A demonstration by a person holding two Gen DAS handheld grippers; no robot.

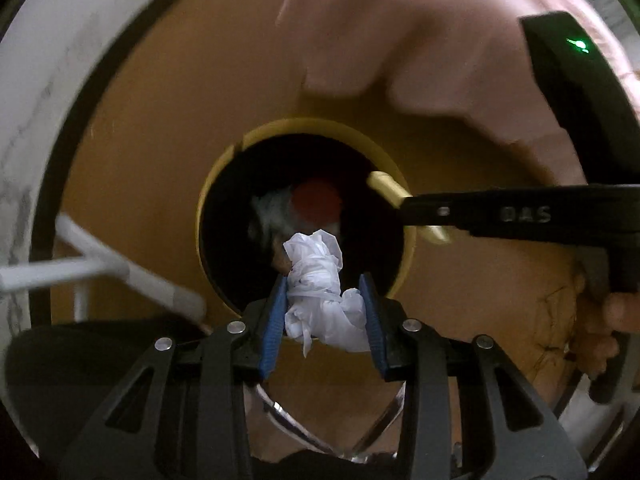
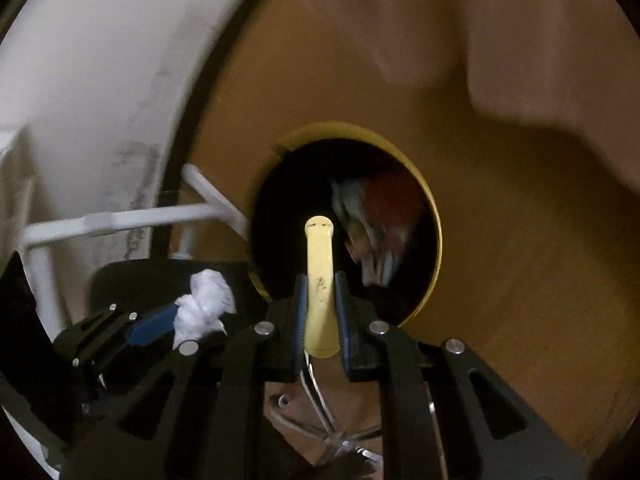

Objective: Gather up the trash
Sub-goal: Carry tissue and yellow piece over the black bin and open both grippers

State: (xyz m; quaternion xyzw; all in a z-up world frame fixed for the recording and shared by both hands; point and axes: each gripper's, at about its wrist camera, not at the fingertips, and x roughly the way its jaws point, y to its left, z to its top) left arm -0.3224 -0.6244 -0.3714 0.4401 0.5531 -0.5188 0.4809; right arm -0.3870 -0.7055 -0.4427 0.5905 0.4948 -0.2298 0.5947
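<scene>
My left gripper [image 1: 326, 280] is shut on a crumpled white tissue [image 1: 320, 296] and points down over the near rim of a round yellow-rimmed trash bin [image 1: 202, 216]. Inside the dark bin lie blurred scraps, one red [image 1: 316, 202]. My right gripper [image 2: 322, 280] is shut on a flat pale-yellow stick [image 2: 320, 276] whose tip hangs over the bin's mouth [image 2: 438, 240]. In the left wrist view the right gripper [image 1: 404, 204] reaches in from the right with the stick [image 1: 386, 186] above the bin. The right wrist view shows the left gripper [image 2: 180, 320] and its tissue [image 2: 206, 304] at lower left.
The bin stands on a brown floor [image 1: 140, 140]. A white wall or counter base [image 1: 36, 120] curves along the left. White metal rods of a frame [image 1: 100, 268] stand beside the bin on the left. A person's pink sleeve [image 1: 400, 32] and hand [image 1: 600, 332] are at the right.
</scene>
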